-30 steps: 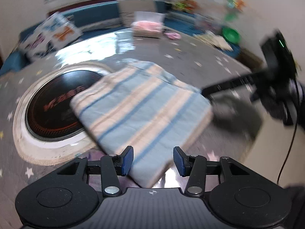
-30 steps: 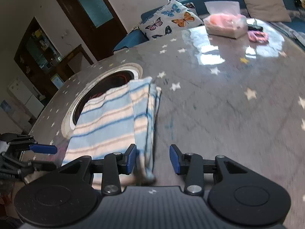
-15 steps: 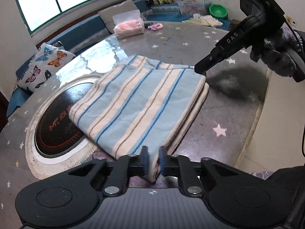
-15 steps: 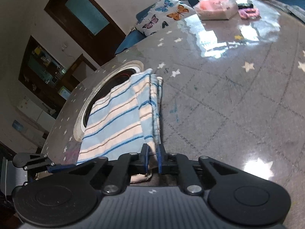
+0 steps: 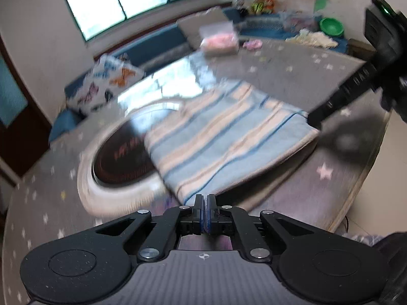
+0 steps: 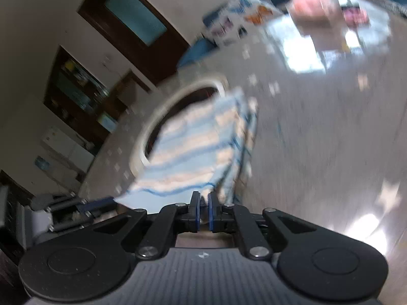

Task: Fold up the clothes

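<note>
A folded blue and cream striped cloth (image 5: 229,137) lies on the grey star-patterned table (image 5: 318,195), partly over a round black cooktop (image 5: 122,157). My left gripper (image 5: 204,200) is shut on the cloth's near corner and lifts that edge. In the left wrist view the right gripper (image 5: 315,122) meets the cloth's far right corner. In the right wrist view my right gripper (image 6: 202,199) is shut on a corner of the cloth (image 6: 201,152), which is raised off the table. The left gripper (image 6: 99,202) shows at the lower left. Both views are blurred.
A clear box with pink contents (image 5: 220,40) and a small pink item (image 5: 251,43) sit at the table's far side. A butterfly cushion (image 5: 109,81) lies on the blue bench behind. A green bowl (image 5: 332,25) stands at the far right. The table's edge (image 5: 356,198) runs close on the right.
Both grippers went from open around the cloth's near corners to shut on them. They have since lifted the gripped edge off the table, and both views now blur with motion.
</note>
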Demonstrator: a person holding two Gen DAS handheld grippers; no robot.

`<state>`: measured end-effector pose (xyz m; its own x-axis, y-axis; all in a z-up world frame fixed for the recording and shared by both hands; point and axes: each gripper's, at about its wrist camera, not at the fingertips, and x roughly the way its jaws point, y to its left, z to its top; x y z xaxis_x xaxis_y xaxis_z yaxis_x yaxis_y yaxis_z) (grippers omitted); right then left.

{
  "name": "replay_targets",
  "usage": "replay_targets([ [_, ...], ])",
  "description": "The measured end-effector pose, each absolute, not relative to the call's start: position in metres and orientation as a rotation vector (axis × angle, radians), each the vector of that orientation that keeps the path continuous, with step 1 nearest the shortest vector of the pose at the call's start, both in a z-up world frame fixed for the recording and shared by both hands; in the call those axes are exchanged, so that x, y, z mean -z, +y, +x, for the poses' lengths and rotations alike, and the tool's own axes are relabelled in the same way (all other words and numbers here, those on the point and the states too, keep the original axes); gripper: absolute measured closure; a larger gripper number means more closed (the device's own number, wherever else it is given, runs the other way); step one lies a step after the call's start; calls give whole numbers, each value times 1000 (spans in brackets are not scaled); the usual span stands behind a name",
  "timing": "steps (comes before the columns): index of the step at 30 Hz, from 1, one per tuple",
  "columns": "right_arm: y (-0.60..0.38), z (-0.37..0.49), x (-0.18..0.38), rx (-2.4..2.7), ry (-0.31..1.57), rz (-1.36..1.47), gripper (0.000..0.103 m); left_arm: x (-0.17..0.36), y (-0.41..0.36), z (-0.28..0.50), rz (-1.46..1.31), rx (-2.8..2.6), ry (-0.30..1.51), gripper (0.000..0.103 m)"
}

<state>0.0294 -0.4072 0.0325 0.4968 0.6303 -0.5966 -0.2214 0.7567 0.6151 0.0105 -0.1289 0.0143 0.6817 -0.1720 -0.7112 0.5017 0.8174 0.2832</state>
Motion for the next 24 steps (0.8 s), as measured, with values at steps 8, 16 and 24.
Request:
replay_targets([
  [8, -405, 27, -27, -530, 933, 469, 90, -5, -99, 18, 461, 316, 792, 102],
  [16, -388, 36, -59, -541, 802, 324, 90, -37, -101, 27, 325, 383, 725, 98],
  [24, -365, 50, -38, -534, 824, 214, 90, -7, -115, 36, 363, 485, 812, 97],
])
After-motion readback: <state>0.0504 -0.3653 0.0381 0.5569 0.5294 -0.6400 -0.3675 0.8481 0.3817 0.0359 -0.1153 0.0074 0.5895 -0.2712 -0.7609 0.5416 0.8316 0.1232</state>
